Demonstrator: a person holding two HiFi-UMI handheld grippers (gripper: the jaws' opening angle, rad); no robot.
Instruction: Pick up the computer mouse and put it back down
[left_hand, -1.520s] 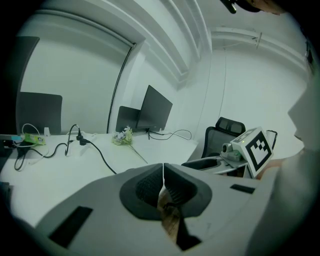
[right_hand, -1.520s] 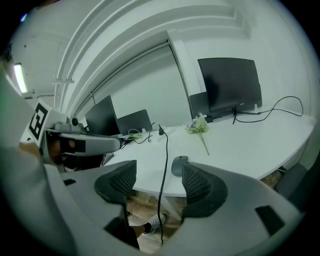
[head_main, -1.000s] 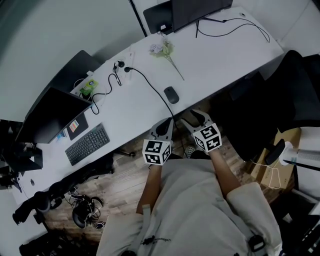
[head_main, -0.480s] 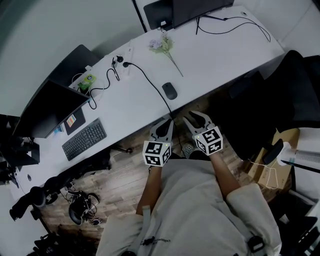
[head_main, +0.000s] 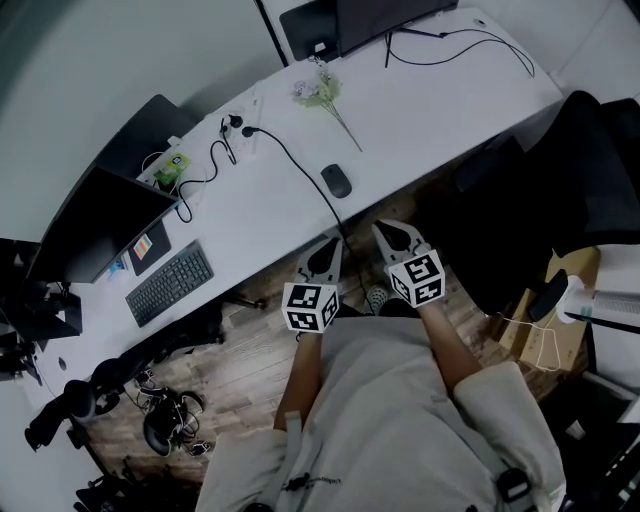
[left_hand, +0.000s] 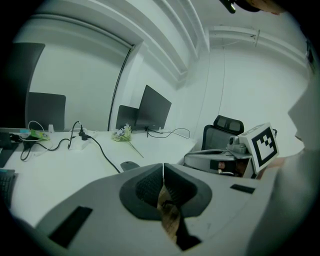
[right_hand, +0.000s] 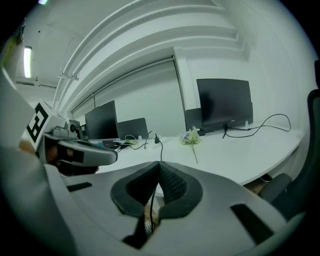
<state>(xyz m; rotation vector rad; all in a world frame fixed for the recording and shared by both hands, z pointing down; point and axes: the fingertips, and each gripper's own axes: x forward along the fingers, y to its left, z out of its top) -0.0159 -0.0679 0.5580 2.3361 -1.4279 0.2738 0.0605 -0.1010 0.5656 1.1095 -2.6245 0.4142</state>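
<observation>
Mouse (head_main: 336, 181): small, dark, smooth and oval, lying flat on the white desk (head_main: 430, 105) near its front edge; a black cable (head_main: 290, 158) runs past just beside it without touching, and a sprig of flowers (head_main: 322, 92) lies further back. The head view takes in the whole desk from above, with a keyboard (head_main: 172, 284) well off to the left. The left gripper view shows the mouse (left_hand: 130, 164) only as a low dark hump beyond the jaw tips, and at its right side the right gripper (left_hand: 220, 159) with its marker cube. The right gripper view shows the flowers (right_hand: 191, 136) and a monitor (right_hand: 223, 102), but the mouse cannot be made out there. Both forearms reach forward from the person's body, with the grippers side by side below the desk edge, over the wooden floor, pointing at the desk and tipped slightly down, well short of the mouse. The left gripper (head_main: 331, 246) has its jaws pressed together on nothing; the right gripper (head_main: 384, 232) has just been closing, and its jaws now meet with nothing between them.
</observation>
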